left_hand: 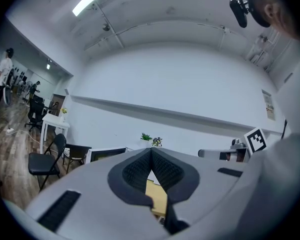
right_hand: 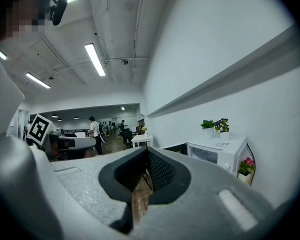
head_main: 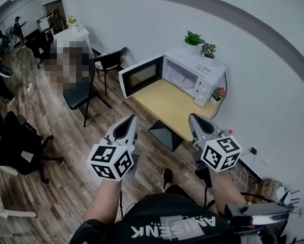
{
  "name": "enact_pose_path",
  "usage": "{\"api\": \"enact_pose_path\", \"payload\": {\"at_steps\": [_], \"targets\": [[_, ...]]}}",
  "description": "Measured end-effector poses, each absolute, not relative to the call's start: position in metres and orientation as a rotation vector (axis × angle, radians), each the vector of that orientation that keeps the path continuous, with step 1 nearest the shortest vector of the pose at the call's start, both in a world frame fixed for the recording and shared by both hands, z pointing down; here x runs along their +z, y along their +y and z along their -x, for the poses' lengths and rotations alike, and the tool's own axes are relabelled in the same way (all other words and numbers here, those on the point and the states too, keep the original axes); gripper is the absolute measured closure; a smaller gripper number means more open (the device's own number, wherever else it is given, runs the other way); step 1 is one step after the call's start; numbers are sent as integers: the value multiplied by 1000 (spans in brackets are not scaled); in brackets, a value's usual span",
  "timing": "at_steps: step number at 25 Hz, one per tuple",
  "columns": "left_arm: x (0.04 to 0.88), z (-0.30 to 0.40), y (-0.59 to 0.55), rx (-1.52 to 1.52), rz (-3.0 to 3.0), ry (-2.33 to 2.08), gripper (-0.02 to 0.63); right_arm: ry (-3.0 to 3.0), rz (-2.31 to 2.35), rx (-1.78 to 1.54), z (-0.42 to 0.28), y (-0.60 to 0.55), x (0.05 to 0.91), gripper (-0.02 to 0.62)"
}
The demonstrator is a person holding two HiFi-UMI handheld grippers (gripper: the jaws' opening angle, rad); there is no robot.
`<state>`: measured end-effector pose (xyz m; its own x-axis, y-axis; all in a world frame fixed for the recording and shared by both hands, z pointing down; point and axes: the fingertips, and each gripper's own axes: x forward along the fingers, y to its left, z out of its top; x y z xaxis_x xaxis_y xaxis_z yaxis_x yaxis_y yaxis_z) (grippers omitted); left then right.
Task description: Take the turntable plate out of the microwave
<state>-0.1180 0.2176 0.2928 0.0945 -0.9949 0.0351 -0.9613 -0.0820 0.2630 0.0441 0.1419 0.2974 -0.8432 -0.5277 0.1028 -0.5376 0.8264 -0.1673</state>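
**Head view:** the microwave [head_main: 205, 78], its door [head_main: 140, 75] swung open to the left, stands at the far end of a wooden table [head_main: 167, 105]. The turntable plate cannot be made out in the open cavity. Near the person, the left gripper [head_main: 133, 119] and right gripper [head_main: 192, 117] are well apart from the microwave.

**Left gripper view:** jaws clenched together, nothing between them.

**Right gripper view:** jaws likewise clenched and empty, with the microwave far to the right.

Left gripper [head_main: 132, 120] and right gripper [head_main: 193, 118]: pale grey moulded shells, black ribbed pads [left_hand: 166, 171], 1 white cube [head_main: 111, 161] with black square markers on each. Wearer: black shirt [head_main: 167, 222] with grey-white lettering, dark shoe [head_main: 167, 178].
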Motion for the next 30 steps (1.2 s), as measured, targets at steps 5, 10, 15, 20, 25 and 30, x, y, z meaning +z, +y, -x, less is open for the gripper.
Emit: {"api": "enact_pose_path", "payload": {"at_steps": [5, 10, 15, 20, 25, 30], "targets": [[299, 133, 187, -198, -2133, -1996, 604, -2973, -855, 309, -28, 107, 300, 591], [300, 147, 141, -160, -2117, -2029, 604, -3003, -826, 317, -9, 57, 298, 591], [296, 166, 87, -156, -2082, -2062, 604, -3013, -789, 311, 8, -2, 293, 591], [294, 178, 33, -152, -2035, -2084, 604, -3020, -752, 321, 21, -63, 288, 591], [293, 180, -11, -133, -2019, -2095, 604, -3031, -743, 314, 21, -106, 286, 591], [298, 167, -62, -101, -2042, -2056, 604, -3039, -801, 343, 5, -159, 291, 591]]}}
